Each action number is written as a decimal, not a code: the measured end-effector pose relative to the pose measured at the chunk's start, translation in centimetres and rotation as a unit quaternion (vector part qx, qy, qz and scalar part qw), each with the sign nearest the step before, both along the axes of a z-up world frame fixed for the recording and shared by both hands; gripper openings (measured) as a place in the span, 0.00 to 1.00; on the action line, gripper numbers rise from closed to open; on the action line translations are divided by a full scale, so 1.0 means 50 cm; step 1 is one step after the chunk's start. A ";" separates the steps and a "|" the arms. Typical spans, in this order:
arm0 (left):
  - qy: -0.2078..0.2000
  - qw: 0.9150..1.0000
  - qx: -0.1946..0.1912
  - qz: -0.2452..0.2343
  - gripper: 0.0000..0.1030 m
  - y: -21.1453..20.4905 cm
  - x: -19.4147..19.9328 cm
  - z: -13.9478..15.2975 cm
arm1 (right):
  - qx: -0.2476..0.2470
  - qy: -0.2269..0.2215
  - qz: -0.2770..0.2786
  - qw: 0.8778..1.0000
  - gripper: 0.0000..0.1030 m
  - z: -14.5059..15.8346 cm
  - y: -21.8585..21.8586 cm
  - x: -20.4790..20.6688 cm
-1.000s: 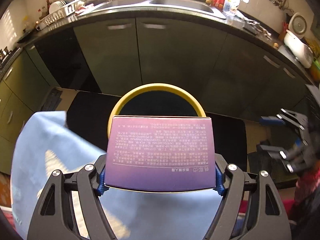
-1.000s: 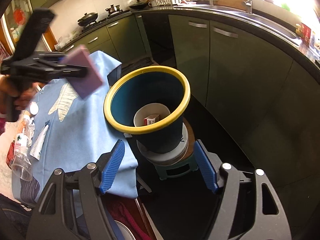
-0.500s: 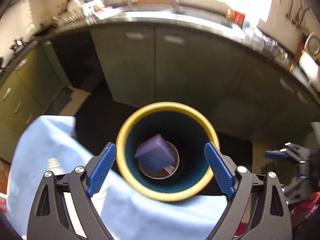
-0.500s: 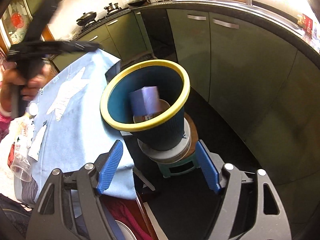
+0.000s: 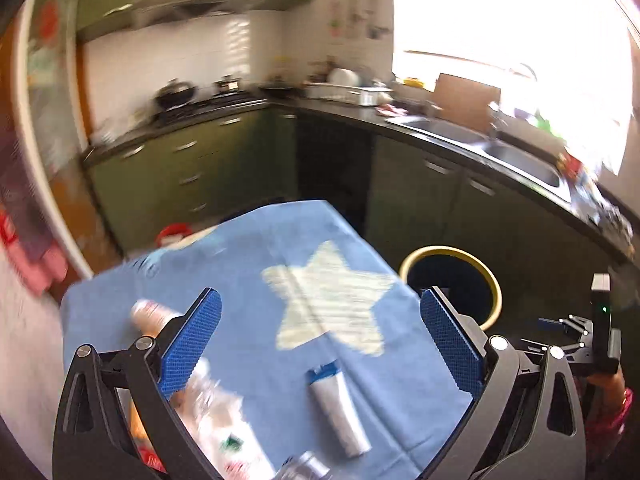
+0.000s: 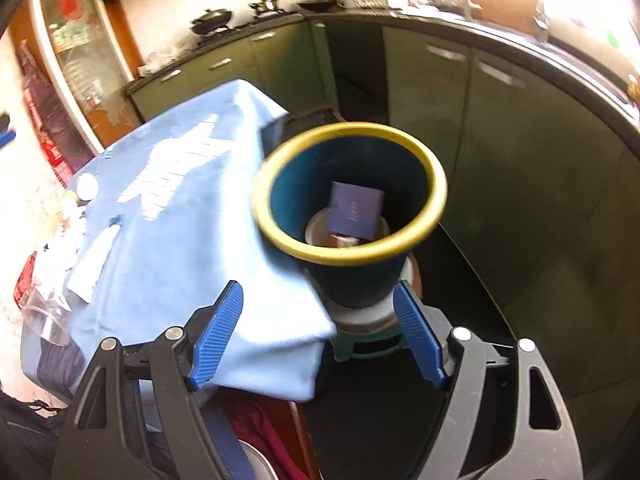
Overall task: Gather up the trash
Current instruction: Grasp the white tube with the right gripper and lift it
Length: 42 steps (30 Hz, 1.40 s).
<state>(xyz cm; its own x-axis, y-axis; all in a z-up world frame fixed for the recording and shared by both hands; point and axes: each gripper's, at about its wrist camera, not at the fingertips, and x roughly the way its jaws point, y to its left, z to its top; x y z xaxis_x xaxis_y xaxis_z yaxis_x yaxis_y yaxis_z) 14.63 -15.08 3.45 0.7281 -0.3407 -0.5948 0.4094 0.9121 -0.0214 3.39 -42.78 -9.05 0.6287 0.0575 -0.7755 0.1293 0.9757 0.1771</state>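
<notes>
My left gripper (image 5: 320, 344) hangs over the table's blue star cloth (image 5: 248, 280), jaws opening, nothing between them. Below it lie a white tube (image 5: 340, 412), a clear plastic bottle (image 5: 224, 428) and a can (image 5: 304, 466), all blurred. The dark bin with a yellow rim (image 5: 496, 296) stands off the table's right edge. My right gripper (image 6: 318, 320) points down at the bin (image 6: 348, 258), jaws opening and empty. A purple box (image 6: 356, 210) lies inside the bin on other rubbish. The tube (image 6: 94, 264) also shows at the left of the right wrist view.
The bin sits on a small green stool (image 6: 368, 346). Green kitchen cabinets (image 6: 500, 140) and a dark counter with a sink (image 5: 512, 156) curve behind. A hand with the other gripper's handle (image 5: 600, 340) shows at right. Dark floor lies around the stool.
My left gripper let go of the purple box, which dropped into the bin. It then swung left and turned to face the table. My right gripper shifted slightly towards the bin.
</notes>
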 end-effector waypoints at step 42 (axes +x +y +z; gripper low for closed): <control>0.040 0.980 -0.046 0.191 0.95 0.403 -0.097 -0.194 | 0.011 0.025 0.179 0.983 0.15 -0.017 0.435 0.145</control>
<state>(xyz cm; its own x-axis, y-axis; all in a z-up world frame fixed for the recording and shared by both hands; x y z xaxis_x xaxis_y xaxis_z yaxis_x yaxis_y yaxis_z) 9.80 5.07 -6.27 0.7658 -0.1070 -0.6341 0.0312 0.9911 -0.1295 10.65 -21.01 -9.93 0.5258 0.2847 -0.8015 -0.2128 0.9564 0.2002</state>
